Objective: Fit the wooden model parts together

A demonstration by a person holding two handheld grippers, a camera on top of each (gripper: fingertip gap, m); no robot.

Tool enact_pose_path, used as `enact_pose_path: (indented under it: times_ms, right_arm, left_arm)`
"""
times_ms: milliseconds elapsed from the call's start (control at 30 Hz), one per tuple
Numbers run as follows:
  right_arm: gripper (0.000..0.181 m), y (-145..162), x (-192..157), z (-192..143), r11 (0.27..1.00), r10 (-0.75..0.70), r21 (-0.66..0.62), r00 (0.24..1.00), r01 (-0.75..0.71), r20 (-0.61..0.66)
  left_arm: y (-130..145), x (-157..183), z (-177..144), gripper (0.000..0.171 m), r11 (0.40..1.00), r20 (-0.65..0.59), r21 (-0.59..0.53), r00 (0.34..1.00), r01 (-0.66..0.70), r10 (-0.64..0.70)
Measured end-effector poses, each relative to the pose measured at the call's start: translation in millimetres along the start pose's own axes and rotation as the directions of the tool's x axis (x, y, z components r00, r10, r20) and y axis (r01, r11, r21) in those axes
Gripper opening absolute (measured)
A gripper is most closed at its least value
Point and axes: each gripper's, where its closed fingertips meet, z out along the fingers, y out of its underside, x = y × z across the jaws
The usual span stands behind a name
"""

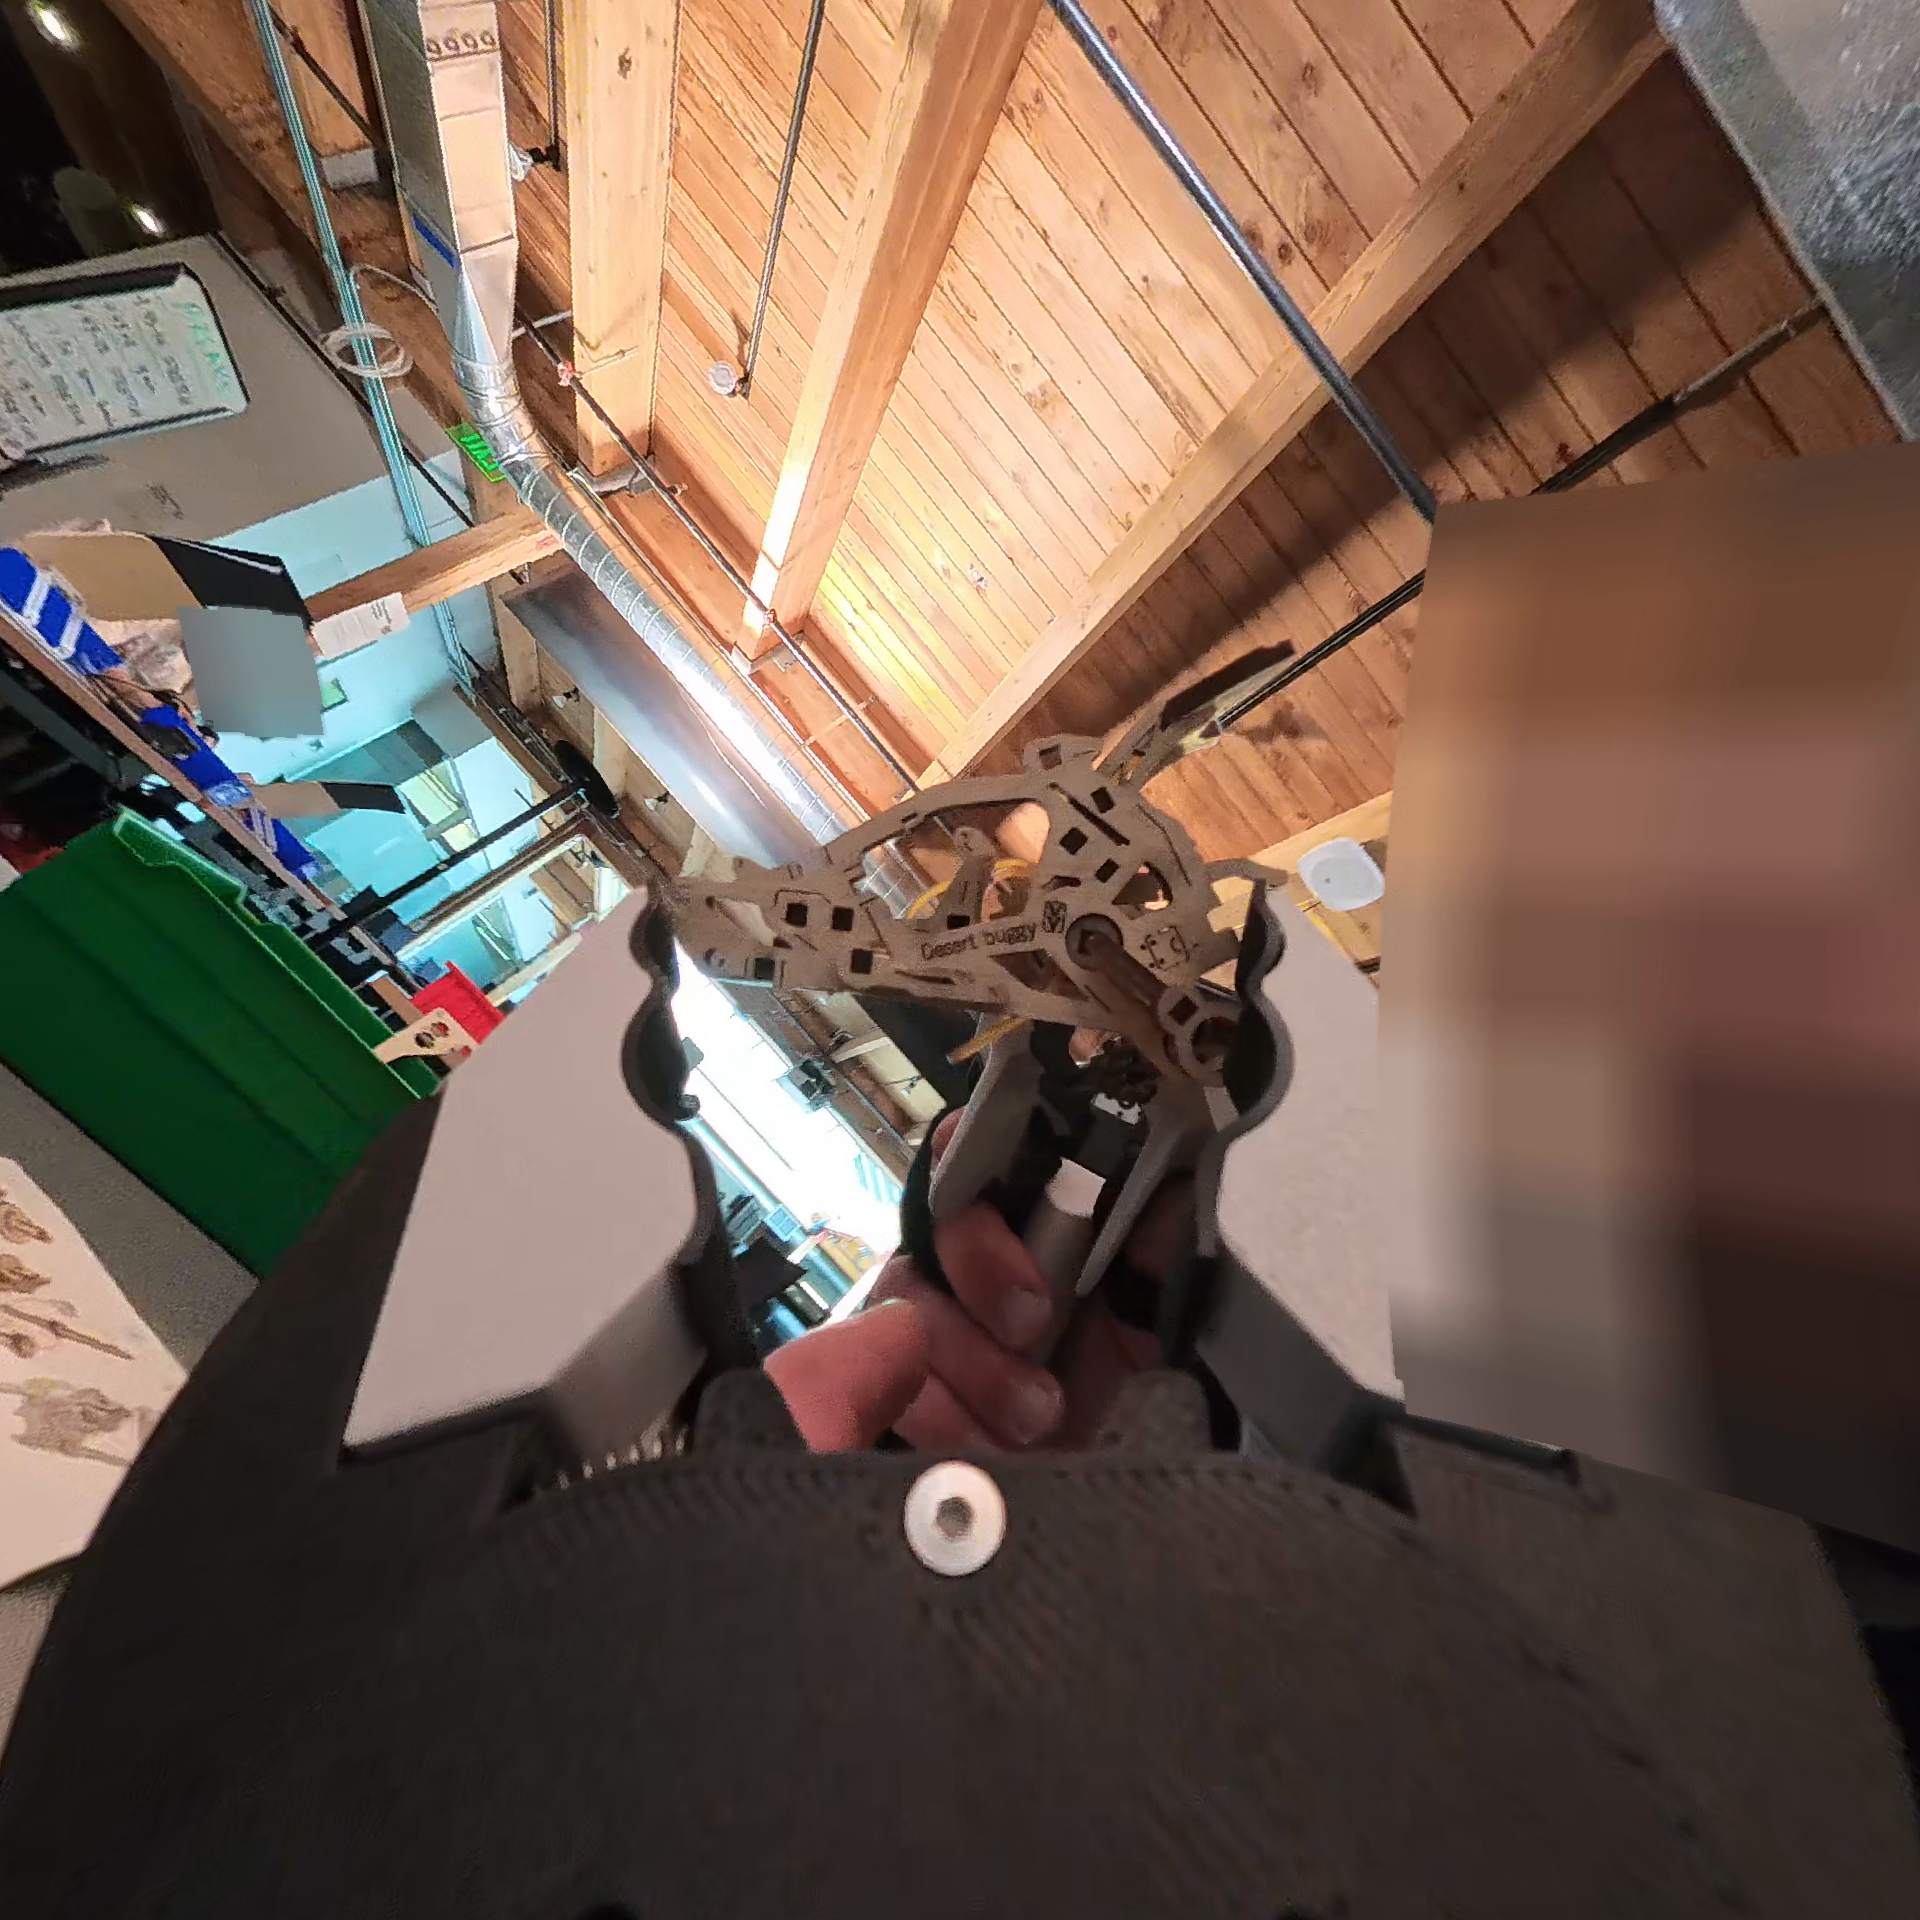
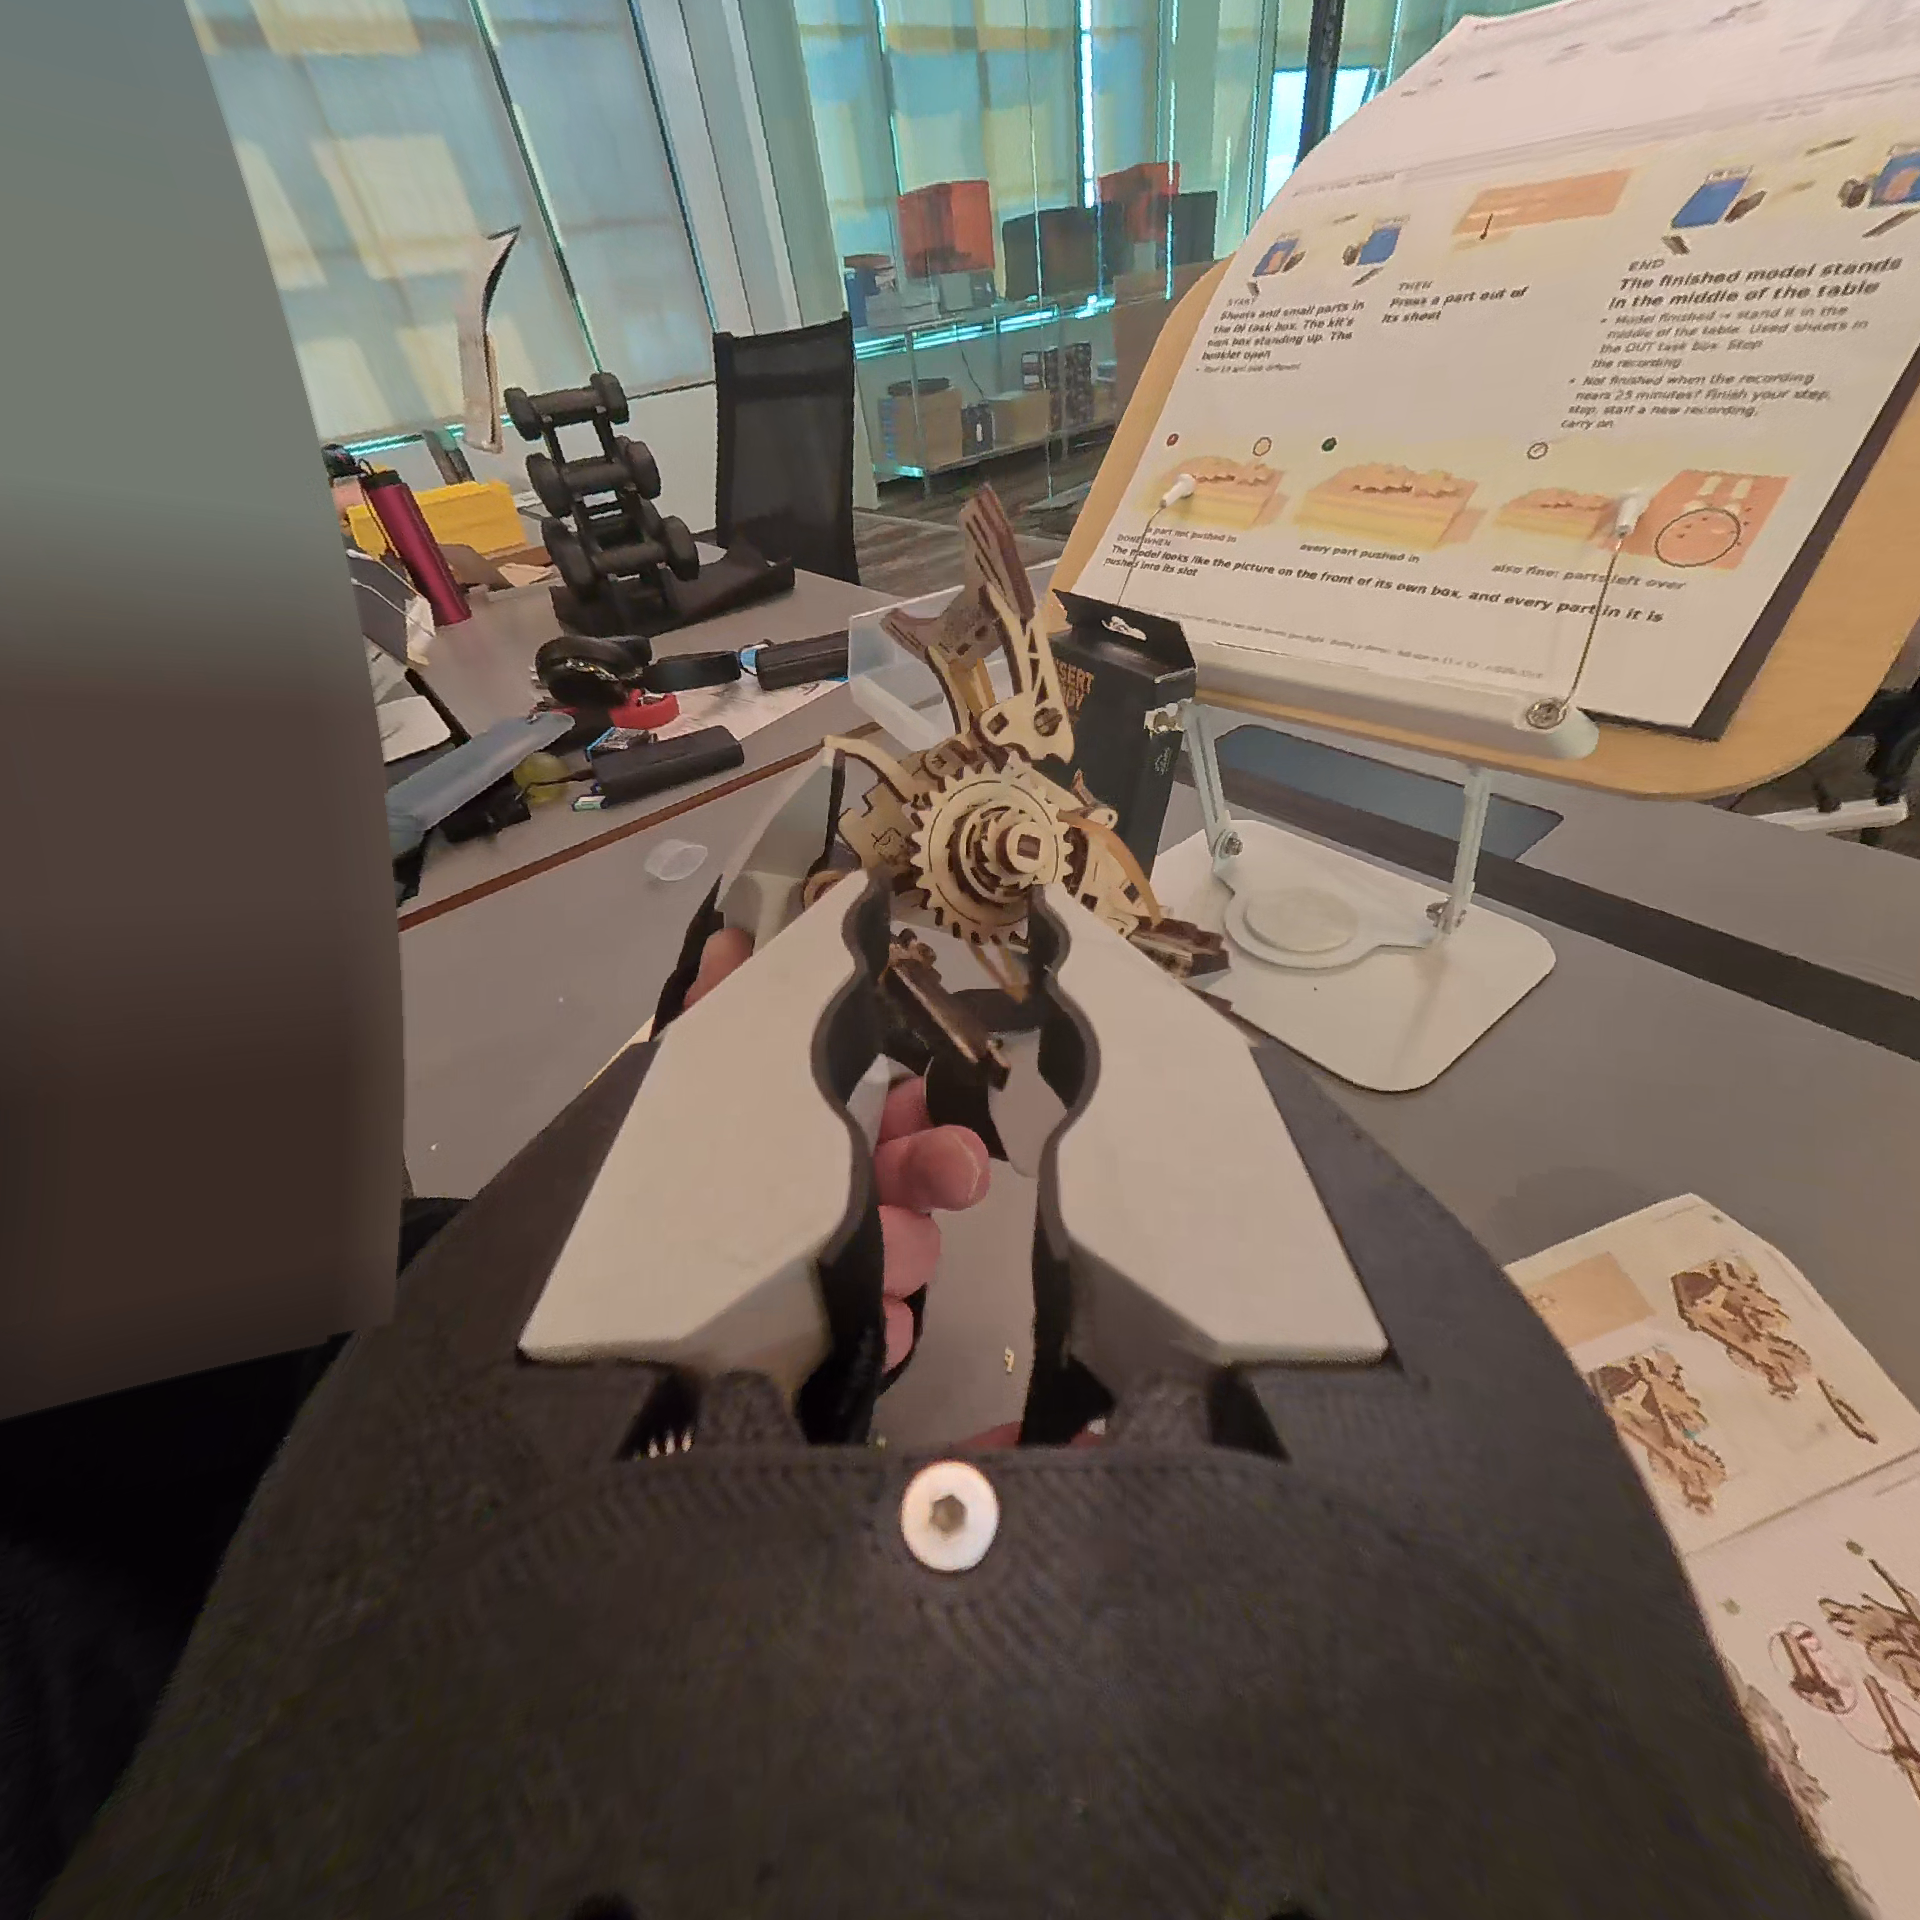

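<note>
The wooden model (image 1: 997, 914), a flat laser-cut frame with square holes, axles and yellow rubber bands, is held up toward the ceiling in the left wrist view. My left gripper (image 1: 956, 925) is shut on it, one fingertip at each end. My right gripper (image 1: 1081, 1132) comes up from below, with a hand behind it, and grips the model's lower edge. In the right wrist view the model (image 2: 977, 831) shows its toothed gear side. My right gripper (image 2: 956, 914) is shut on its lower part. The left gripper's fingers (image 2: 758, 883) show behind it.
A printed instruction sheet rests on a tilted wooden stand (image 2: 1455, 416) with a white base (image 2: 1403, 966) on the grey table. A black kit box (image 2: 1122, 727) stands by it. An open booklet (image 2: 1714, 1403) lies at the right. A green bin (image 1: 156, 1039) stands at the left. My left and right fingertips are right by each other.
</note>
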Motion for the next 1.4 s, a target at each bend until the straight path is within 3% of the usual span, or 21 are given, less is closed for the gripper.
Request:
enact_pose_path:
  times_ms: [367,1033,1400]
  right_arm:
    - [0.026,9.2,3.8,0.6,0.992,-0.044,-0.116,0.999,0.040,-0.027]
    - [0.032,8.6,-0.3,8.2,0.976,0.123,-0.185,0.992,-0.118,0.011]
    - [0.020,5.3,-1.0,11.7,0.966,0.204,-0.166,0.979,-0.196,0.030]
  left_arm:
    - [3.8,-9.0,-4.4,0.105,0.993,-0.017,0.053,0.994,0.107,-0.106]
    - [0.5,-9.9,-9.5,0.104,0.962,-0.107,0.098,0.964,0.256,-0.245]
    - [-3.4,-10.1,-13.0,0.104,0.963,-0.107,0.101,0.965,0.250,-0.240]
